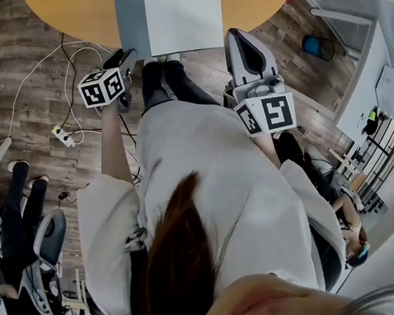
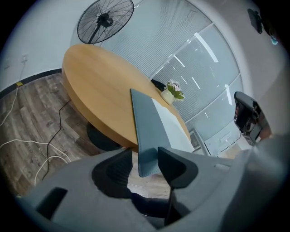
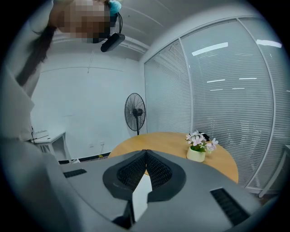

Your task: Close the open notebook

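Note:
An open notebook (image 1: pixel 167 19) lies at the near edge of a round wooden table (image 1: pixel 81 7), its grey cover (image 1: pixel 132 23) to the left and a white page (image 1: pixel 184 17) to the right. My left gripper (image 1: pixel 123 56) is at the cover's near left corner. In the left gripper view its jaws (image 2: pixel 142 152) stand open with the edge of the grey cover (image 2: pixel 145 122) between them, raised off the table (image 2: pixel 99 86). My right gripper (image 1: pixel 240 35) hovers just right of the page. Its tips (image 3: pixel 145 154) meet, and a white sliver shows behind them.
A small pot of flowers (image 2: pixel 170 93) stands on the far side of the table, with a standing fan (image 2: pixel 105 20) beyond it. White cables and a power strip (image 1: pixel 64 136) lie on the wooden floor at left. People sit at left (image 1: pixel 21 230) and right (image 1: pixel 347 235).

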A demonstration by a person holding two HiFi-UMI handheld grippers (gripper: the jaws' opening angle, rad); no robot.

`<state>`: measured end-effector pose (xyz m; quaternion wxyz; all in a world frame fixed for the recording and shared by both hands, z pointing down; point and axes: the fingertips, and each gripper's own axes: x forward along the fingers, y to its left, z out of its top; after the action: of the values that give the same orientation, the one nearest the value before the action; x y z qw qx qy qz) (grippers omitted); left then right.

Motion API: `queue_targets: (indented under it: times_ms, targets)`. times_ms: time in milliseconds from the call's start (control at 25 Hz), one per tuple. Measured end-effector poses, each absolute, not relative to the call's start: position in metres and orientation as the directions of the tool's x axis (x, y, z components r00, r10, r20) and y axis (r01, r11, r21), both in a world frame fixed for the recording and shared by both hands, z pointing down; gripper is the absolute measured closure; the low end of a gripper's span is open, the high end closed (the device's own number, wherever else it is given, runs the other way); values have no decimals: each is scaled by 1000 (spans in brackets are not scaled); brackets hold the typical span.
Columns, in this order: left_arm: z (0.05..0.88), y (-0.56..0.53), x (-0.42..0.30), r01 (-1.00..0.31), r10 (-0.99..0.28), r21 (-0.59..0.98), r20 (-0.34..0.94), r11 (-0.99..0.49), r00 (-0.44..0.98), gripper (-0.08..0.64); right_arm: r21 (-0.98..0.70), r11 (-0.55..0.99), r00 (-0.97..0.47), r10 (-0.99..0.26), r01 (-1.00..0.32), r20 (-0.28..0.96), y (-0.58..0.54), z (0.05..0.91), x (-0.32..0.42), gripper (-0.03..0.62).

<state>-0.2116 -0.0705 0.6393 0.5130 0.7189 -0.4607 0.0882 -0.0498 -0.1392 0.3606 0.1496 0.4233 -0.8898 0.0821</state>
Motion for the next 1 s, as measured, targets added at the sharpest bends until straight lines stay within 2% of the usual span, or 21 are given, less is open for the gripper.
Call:
queue_targets:
  times_ms: [560,1000]
  targets:
    - [625,-66,-216,-806,-552,580,638,-114,537,506,-32,618,-596,-741,-785,309,-136,357,-51,589]
    - [588,-64,-210,-827,-583,543,630,-143,514,525,-48,623,-612,-748,-781,255,-129,345,-43,591]
